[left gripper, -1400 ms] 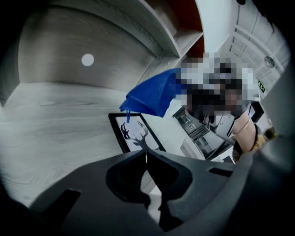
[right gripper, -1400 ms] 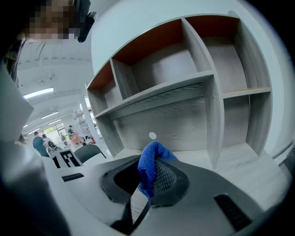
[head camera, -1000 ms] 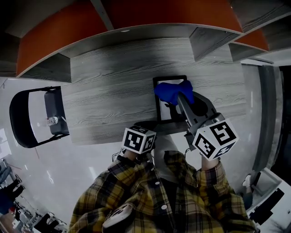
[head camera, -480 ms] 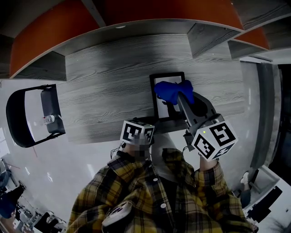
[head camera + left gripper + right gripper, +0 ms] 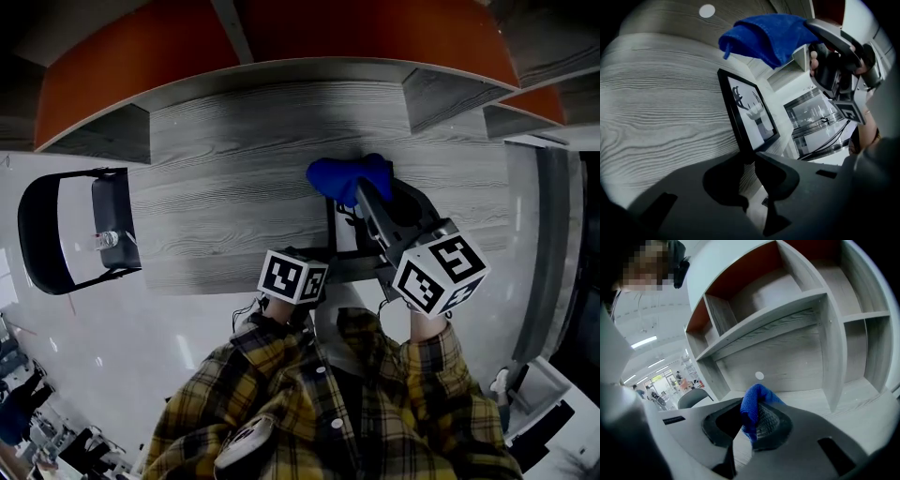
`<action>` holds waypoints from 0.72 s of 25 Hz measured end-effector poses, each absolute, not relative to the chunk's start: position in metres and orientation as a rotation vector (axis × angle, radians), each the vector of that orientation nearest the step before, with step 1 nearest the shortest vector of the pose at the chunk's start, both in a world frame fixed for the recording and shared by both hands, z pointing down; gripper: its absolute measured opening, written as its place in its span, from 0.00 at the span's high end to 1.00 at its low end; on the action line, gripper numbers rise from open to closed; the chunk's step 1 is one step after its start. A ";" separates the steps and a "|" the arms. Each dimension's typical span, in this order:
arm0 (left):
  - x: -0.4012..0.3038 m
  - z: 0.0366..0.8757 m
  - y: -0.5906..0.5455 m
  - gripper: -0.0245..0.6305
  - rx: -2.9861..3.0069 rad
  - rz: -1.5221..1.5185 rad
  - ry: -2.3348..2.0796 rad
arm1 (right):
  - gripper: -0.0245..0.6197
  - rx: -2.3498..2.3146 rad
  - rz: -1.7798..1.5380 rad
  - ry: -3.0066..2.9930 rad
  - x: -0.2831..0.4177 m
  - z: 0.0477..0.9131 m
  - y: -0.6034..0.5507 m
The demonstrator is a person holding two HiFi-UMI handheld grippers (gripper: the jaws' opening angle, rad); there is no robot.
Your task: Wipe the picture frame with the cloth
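Seen from the head, the right tool point(image 5: 367, 199) pinched a blue cloth point(image 5: 345, 174) over the far end of the picture frame point(image 5: 343, 232) on the grey worktop point(image 5: 225, 178). The left tool point(image 5: 319, 270) met the frame's near edge.

From the left tool's view, its jaws were pressed on the frame's near corner. The cloth hung above the far edge.

From the right tool's view, its jaws were clamped on a fold of cloth.

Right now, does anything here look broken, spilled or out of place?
Nothing stands out. The frame lies on the desk, its near edge pinched by the left gripper; the right gripper holds the cloth over its far end.
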State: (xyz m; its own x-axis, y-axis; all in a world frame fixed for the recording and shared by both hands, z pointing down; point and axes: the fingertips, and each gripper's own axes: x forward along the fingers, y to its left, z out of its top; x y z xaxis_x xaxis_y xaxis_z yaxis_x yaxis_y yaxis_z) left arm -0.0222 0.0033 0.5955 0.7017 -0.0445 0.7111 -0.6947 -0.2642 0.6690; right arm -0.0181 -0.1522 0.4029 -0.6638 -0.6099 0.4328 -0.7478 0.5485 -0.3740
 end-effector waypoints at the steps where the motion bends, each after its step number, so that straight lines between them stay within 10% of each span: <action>1: -0.022 0.595 0.003 0.85 1.744 0.694 -0.592 | 0.90 1.111 0.818 -2.517 -0.021 0.413 -0.156; 18: -0.023 0.595 0.003 0.85 1.708 0.630 -0.643 | 0.90 0.838 0.342 -2.004 -0.038 0.566 -0.168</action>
